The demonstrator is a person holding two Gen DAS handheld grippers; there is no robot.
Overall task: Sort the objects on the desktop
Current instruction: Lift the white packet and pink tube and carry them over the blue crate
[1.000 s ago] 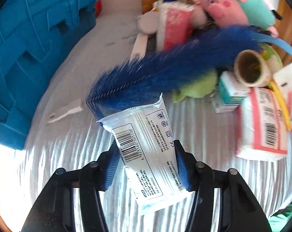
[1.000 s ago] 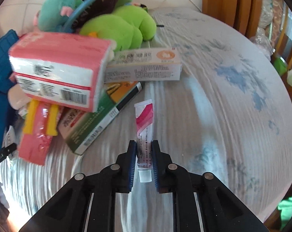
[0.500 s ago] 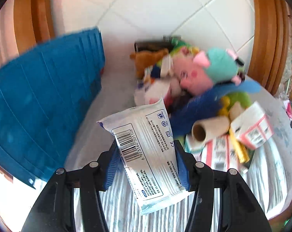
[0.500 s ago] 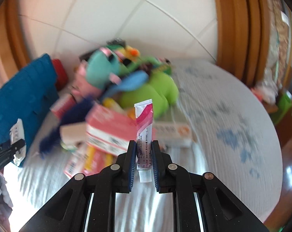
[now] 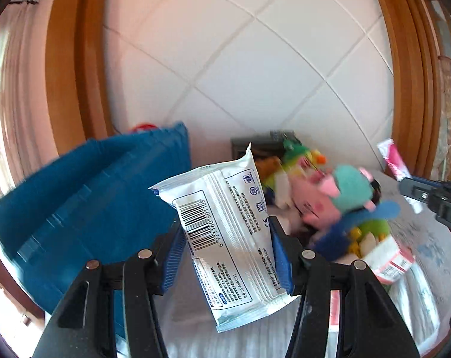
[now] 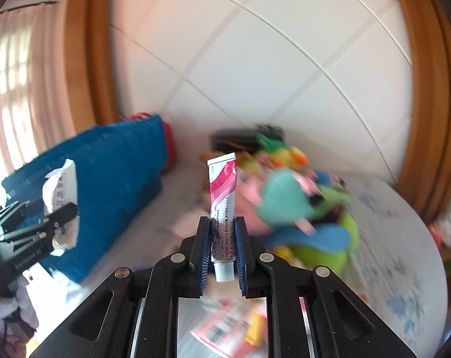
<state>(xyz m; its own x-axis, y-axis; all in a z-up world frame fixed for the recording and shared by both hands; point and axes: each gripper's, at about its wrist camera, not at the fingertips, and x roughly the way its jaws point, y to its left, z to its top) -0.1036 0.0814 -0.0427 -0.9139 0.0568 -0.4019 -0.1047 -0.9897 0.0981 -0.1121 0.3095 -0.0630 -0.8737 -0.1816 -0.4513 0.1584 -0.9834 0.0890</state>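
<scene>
I am gripping a white wipes packet [image 5: 225,229] across its width in my left gripper [image 5: 227,256], jaws clamped on it. My right gripper [image 6: 221,247] is pinching a pink ointment tube [image 6: 222,205] upright near its cap. Both are hanging above the cluttered table [image 6: 404,238], beside the blue crate [image 5: 91,203], probably their destination.

Blurred toy pile [image 6: 288,200] behind tube [image 6: 222,205]

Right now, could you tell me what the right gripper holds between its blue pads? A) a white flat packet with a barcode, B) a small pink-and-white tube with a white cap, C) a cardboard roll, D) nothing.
B: the right gripper is shut on the small pink-and-white tube, its white cap toward the camera; the barcoded packet sits in the left gripper.
</scene>
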